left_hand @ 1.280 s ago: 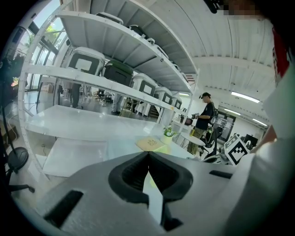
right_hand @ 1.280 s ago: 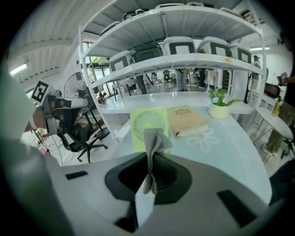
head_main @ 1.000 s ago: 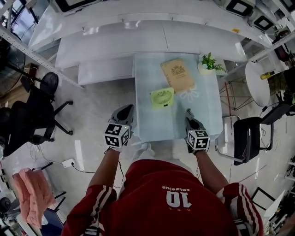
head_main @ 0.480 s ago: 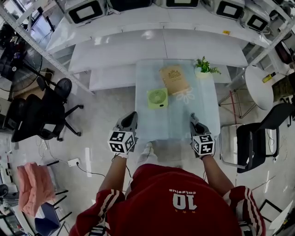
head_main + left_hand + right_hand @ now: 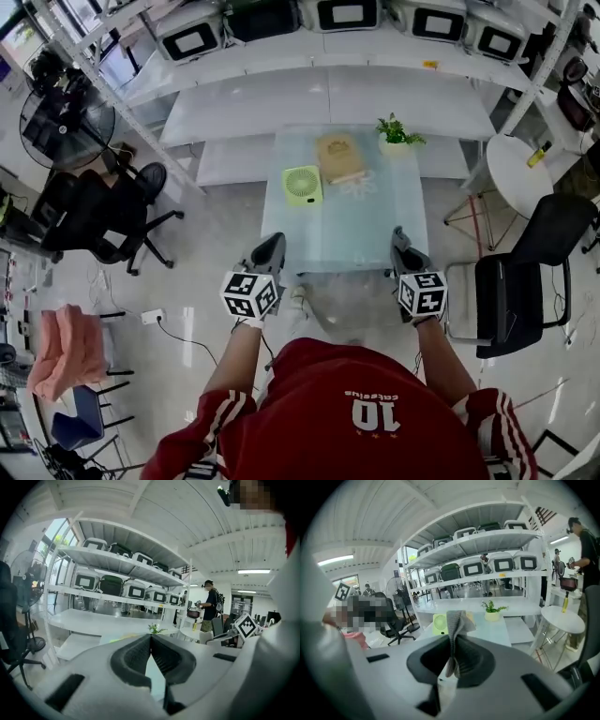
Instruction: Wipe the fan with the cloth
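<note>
A small green fan [image 5: 303, 185] lies on the glass table [image 5: 337, 234], at its far left; the right gripper view shows the fan [image 5: 439, 623] ahead past the jaws. My right gripper [image 5: 400, 236] [image 5: 453, 651] hovers by the table's near right corner, shut on a grey cloth [image 5: 457, 620] that sticks up between its jaws. By the near left corner my left gripper [image 5: 273, 244] [image 5: 150, 641] is shut, with nothing between its pads. Both are well short of the fan.
A brown book [image 5: 339, 157] and a potted plant [image 5: 394, 131] sit at the table's far end. White benches [image 5: 328, 94] and shelves [image 5: 328, 19] stand behind. Black chairs [image 5: 112, 220] [image 5: 525, 262] flank the table; a round white table [image 5: 511, 173] stands at the right. A person [image 5: 209, 604] stands far off.
The head view has risen and widened, so the table and fan look smaller and farther. Both grippers stay by the table's near corners, still shut.
</note>
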`<state>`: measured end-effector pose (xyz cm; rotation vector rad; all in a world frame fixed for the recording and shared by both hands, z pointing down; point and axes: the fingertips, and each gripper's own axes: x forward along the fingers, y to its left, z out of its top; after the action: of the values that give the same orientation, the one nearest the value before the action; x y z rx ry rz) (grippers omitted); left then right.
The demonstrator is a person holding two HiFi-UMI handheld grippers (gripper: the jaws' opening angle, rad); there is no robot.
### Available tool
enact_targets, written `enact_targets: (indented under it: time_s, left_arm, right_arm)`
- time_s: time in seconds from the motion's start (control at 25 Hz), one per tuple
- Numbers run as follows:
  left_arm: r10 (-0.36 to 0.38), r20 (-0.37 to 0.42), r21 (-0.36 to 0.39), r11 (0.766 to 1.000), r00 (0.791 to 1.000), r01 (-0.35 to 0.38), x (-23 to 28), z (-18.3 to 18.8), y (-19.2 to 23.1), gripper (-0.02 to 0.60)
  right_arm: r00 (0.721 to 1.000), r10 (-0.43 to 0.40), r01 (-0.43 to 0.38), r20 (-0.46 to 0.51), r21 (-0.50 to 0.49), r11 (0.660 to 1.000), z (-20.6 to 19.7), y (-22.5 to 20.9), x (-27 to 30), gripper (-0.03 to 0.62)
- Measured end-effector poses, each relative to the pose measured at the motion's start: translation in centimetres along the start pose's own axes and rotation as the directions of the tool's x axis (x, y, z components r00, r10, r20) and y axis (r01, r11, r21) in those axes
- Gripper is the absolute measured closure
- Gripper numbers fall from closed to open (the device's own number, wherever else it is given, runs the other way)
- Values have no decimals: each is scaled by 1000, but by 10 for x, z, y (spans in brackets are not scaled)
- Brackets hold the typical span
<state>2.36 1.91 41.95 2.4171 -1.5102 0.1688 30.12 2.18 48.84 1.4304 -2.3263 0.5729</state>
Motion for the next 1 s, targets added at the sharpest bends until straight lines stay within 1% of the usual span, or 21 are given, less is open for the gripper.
enact_targets:
  time_s: [0.12,0.2,0.44,0.64,0.8,0.92,1.0]
  left_arm:
    - [27,30,-3,1000,999,-27,-32,5,-36,577]
    - [37,46,7,999,998,-37,-52,12,-55,577]
    - [39,125,31,999,991,-44,-101,44,-94,577]
    - [2,185,81,997,983,-17,-130,72,-115,577]
    - [-29,247,105,994,969,3,-164,97,-126,577]
    - [-47,288,110,994,956,16,-193,110,-132,577]
    - [-52,300,101,995,953,23,-211,111,-134,577]
  right_arm:
    - [998,28,-27,56,-16,1000,17,-1,-34,569]
    - [994,45,-44,99,-11,999,29,1,-54,569]
    - [974,80,-81,211,-3,997,56,15,-102,569]
    - [951,110,-108,288,-24,994,78,43,-140,569]
    - [930,113,-99,350,-58,993,98,70,-184,569]
    - [915,108,-79,390,-90,993,110,91,-217,569]
    - [909,110,-74,401,-104,992,112,107,-234,569]
